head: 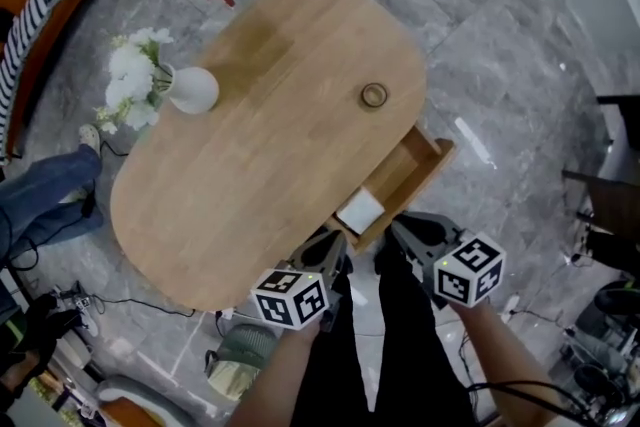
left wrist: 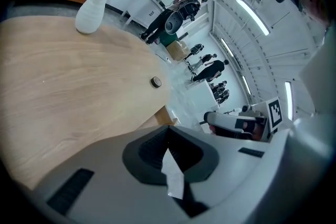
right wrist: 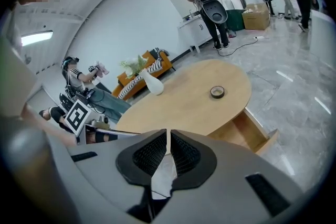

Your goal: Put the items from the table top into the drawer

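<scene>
Head view, left gripper (head: 333, 245) and right gripper (head: 402, 228) clenched empty: open one, pinch tape roll (head: 374, 95), lower into drawer (head: 412, 177).

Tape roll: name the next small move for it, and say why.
Probably reach the right gripper to the tape roll, opening its shut, empty jaws. The roll lies on the table top, while the drawer stands open.

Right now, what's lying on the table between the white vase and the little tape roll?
Nothing: only bare wooden tabletop lies between the vase and the tape roll. The head view shows this most clearly.
</scene>
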The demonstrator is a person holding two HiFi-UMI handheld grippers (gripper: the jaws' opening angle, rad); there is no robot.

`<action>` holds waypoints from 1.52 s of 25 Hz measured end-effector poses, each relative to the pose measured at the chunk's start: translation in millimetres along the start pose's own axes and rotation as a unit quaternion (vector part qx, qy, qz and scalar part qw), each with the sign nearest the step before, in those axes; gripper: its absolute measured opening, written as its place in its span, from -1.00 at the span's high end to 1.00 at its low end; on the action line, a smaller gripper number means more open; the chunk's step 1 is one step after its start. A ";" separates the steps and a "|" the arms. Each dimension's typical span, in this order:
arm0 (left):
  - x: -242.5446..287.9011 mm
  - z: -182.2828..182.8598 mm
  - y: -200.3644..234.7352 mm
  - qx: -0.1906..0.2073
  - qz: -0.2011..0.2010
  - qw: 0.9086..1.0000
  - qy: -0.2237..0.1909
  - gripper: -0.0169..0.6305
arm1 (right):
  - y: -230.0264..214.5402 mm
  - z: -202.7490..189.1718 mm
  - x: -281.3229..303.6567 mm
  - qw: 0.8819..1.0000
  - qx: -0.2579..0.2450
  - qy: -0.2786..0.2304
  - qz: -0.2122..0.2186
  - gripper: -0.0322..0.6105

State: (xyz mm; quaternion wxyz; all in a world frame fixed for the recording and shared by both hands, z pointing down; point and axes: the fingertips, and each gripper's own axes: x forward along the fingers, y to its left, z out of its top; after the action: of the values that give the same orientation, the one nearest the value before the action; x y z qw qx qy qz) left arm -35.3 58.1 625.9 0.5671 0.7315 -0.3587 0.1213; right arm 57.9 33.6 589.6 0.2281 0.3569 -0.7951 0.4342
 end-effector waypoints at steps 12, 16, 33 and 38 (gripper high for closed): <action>5.9 29.9 -0.9 -0.017 -0.001 1.000 -0.018 0.94 | -20.9 30.9 26.8 1.000 -0.026 0.001 -0.001 0.77; 12.9 41.0 0.5 -0.024 0.006 0.999 -0.029 0.94 | -31.1 40.0 38.4 0.999 -0.044 0.014 0.009 0.76; 50.1 61.2 1.1 -0.058 0.037 0.995 -0.066 0.94 | -90.9 71.1 86.5 0.986 -0.140 0.085 0.033 0.71; 61.9 67.5 -0.3 -0.067 0.046 0.994 -0.078 0.94 | -112.2 87.1 101.3 0.979 -0.170 0.109 0.035 0.59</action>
State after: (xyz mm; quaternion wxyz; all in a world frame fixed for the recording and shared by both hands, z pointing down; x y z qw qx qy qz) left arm -6.4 -27.7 639.8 0.5789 0.6816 -0.4427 0.0655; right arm 74.2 -119.4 671.7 0.3553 0.2359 -0.8395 0.3368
